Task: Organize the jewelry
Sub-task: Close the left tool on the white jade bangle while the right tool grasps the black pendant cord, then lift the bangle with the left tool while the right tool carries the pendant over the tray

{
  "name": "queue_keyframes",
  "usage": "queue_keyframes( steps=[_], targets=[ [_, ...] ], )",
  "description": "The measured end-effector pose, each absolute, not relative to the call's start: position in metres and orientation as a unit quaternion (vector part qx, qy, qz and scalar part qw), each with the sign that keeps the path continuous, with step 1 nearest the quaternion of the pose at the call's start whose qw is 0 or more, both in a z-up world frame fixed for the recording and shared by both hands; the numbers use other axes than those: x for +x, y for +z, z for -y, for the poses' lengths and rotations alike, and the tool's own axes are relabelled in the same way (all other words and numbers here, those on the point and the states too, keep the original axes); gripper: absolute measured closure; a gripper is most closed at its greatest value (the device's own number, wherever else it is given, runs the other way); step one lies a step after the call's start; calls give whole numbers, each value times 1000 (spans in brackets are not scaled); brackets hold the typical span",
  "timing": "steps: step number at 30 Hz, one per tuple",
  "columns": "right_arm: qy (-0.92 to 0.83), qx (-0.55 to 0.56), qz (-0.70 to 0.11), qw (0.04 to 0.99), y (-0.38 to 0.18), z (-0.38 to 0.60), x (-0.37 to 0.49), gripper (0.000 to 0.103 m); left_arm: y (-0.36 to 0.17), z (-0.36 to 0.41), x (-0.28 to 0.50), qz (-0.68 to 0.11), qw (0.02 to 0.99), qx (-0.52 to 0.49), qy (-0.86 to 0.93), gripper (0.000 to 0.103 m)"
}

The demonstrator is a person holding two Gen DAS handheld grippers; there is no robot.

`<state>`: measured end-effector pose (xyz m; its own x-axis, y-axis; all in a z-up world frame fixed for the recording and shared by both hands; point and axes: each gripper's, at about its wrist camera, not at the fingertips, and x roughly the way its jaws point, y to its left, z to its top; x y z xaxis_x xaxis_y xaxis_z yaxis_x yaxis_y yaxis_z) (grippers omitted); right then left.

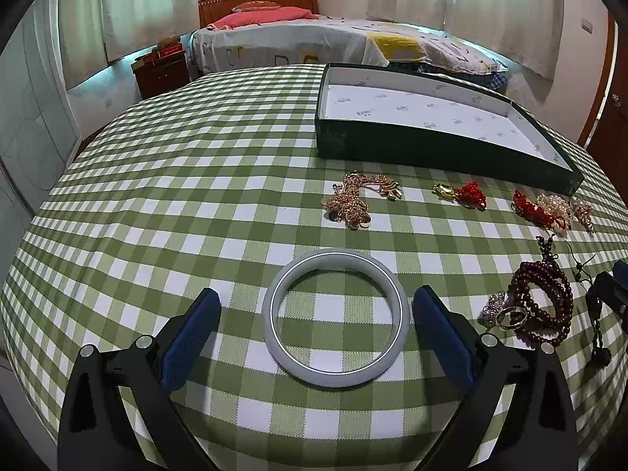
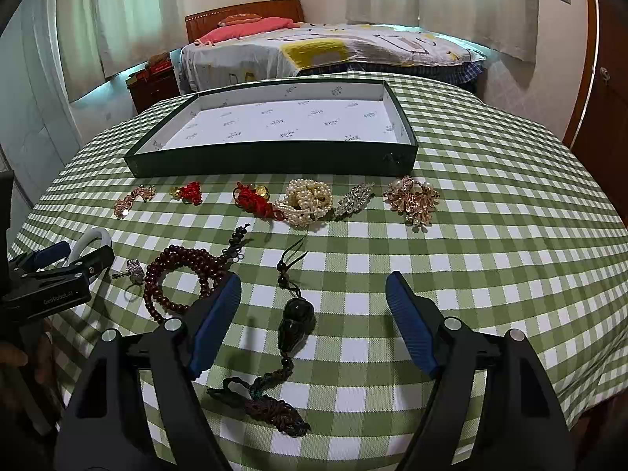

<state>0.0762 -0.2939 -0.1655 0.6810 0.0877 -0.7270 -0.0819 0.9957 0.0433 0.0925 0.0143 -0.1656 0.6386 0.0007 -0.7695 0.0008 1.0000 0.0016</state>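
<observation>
The left gripper (image 1: 316,308) hangs low over the green checked tablecloth (image 1: 176,204), its 2 blue-padded fingers spread wide on either side of a pale jade bangle (image 1: 335,318) that lies flat on the cloth, neither pad touching it. Over on the other side, the right gripper (image 2: 314,298) is spread open too, holding nothing, and between its fingers lies a dark pendant (image 2: 296,324) on a knotted cord, its tassel trailing back toward the camera. Just left of that sits a coil of dark red wooden beads (image 2: 184,274), with a silver ring and small sparkly charm (image 2: 133,269) beside it. Further back runs a row of pieces along the front of the box: a rose-gold chain (image 2: 133,198), a red knot with a gold charm (image 2: 188,192), another red cord piece (image 2: 253,200) touching a heap of pearl strands (image 2: 306,200), then a crystal clip (image 2: 353,198) and a gold-and-pearl brooch (image 2: 412,198). Behind them all, the dark green box (image 2: 274,161) with its white printed lining stands open with no jewelry in it. A bed (image 2: 314,51) with a pink pillow fills the back of the room.
</observation>
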Motion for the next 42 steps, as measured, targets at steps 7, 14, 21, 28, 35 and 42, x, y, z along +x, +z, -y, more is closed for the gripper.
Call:
queue_keyframes(
  steps=[7,14,21,28,35,42],
  targets=[
    [52,7,-409,911,-172,293,77,37,-162,-12,85,-406,914,8,-10,34],
    [57,8,-420,906,-176,292,76,47,-162,-12,84,-404,914,9,-11,34],
    [54,0,-424,904,-179,290,76,54,-162,-12,84,-405,914,9,-11,34],
    [49,-18,-423,905,-179,288,74,65,-162,-12,84,-405,914,9,-10,34],
    [57,-16,-420,905,-178,290,74,85,-162,-12,84,-405,914,9,-11,34],
    [60,-10,-419,906,-178,292,73,85,-162,-12,84,-405,914,9,-11,34]
  ],
)
